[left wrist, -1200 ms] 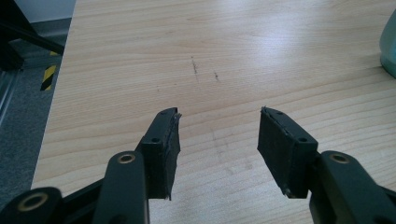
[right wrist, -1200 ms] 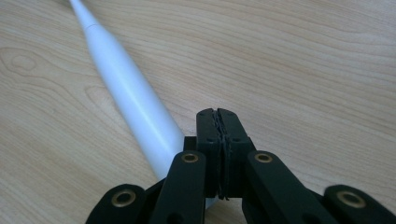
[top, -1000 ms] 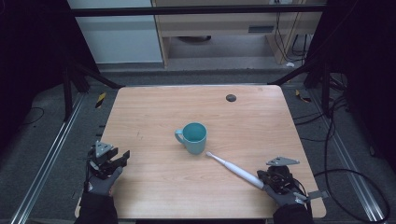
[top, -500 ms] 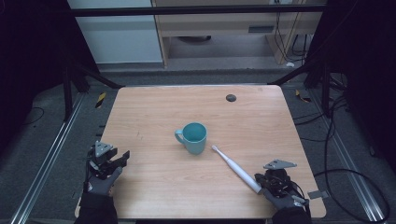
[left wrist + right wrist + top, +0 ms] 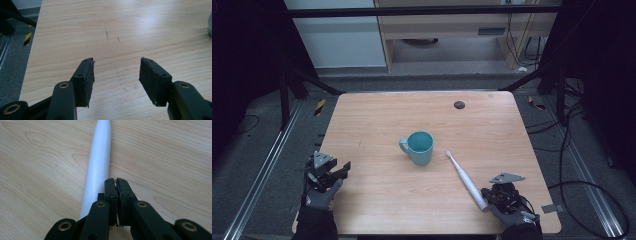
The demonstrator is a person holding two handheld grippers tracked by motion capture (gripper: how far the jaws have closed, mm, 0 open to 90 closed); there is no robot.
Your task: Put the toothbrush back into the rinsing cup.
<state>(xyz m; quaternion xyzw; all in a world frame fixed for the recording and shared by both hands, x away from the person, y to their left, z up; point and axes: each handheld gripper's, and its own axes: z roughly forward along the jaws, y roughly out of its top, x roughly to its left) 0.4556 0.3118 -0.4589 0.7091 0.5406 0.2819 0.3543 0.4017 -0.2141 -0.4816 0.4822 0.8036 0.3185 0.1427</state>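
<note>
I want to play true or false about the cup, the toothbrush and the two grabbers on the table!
1. The toothbrush stands inside the cup. False: it lies flat on the table, beside the cup.
2. The left gripper has its jaws apart. True.
3. The right gripper is clamped around the toothbrush. False: its jaws are shut with nothing between them, next to the handle.
4. The cup is teal. True.

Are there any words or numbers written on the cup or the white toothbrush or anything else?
None can be read. The teal cup and the white toothbrush look plain, and so does the wooden table. The yellow-and-black striped tape on the floor is a warning pattern, not writing.
</note>
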